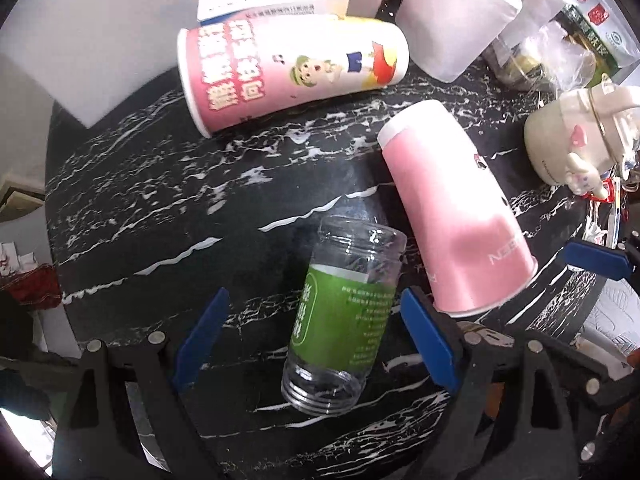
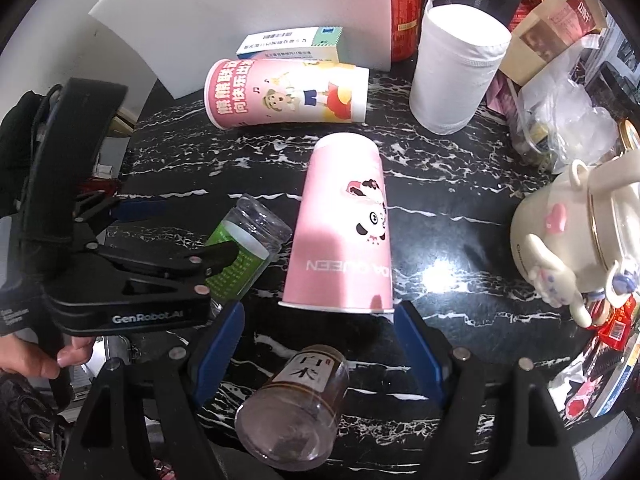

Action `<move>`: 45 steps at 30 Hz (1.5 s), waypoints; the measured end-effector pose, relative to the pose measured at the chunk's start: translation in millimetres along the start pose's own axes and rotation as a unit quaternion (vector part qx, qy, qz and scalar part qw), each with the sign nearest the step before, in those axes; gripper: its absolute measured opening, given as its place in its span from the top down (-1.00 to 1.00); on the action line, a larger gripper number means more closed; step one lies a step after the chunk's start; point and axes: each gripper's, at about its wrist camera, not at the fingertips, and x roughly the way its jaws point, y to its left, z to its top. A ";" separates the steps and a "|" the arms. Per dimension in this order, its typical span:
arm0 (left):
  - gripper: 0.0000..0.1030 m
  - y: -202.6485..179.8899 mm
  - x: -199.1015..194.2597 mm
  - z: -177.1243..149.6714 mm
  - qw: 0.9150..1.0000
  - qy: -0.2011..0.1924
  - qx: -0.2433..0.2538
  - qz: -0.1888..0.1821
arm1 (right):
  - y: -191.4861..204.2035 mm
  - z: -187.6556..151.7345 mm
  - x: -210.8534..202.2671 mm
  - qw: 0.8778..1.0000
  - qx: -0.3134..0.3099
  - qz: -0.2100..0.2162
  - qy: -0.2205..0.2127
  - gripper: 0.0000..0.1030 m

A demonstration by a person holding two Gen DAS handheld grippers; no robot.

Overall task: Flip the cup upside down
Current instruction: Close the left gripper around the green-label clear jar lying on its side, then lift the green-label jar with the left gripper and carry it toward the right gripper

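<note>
A pink paper cup [image 2: 344, 232] with a panda print stands upside down on the black marble table; it also shows in the left wrist view [image 1: 452, 208]. My right gripper [image 2: 320, 344] is open just in front of it, its blue fingers apart and empty. My left gripper [image 1: 316, 332] is open around a clear jar with a green label [image 1: 344, 312] that lies on its side; the jar also shows in the right wrist view [image 2: 244, 248]. A second pink cup with a cartoon print [image 1: 288, 72] lies on its side at the back.
A brown-tinted clear jar [image 2: 296, 404] lies between my right fingers, near the table's front edge. A white cup [image 2: 456, 68] stands upside down at the back right. A cream teapot [image 2: 576, 232], a medicine box [image 2: 288, 46], bags and boxes crowd the right and back.
</note>
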 end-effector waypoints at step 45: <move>-0.11 -4.6 -37.9 -88.7 0.999 0.001 -0.047 -0.018 | 24.5 -51.8 -52.3 0.999 -0.007 0.007 -0.053 -0.50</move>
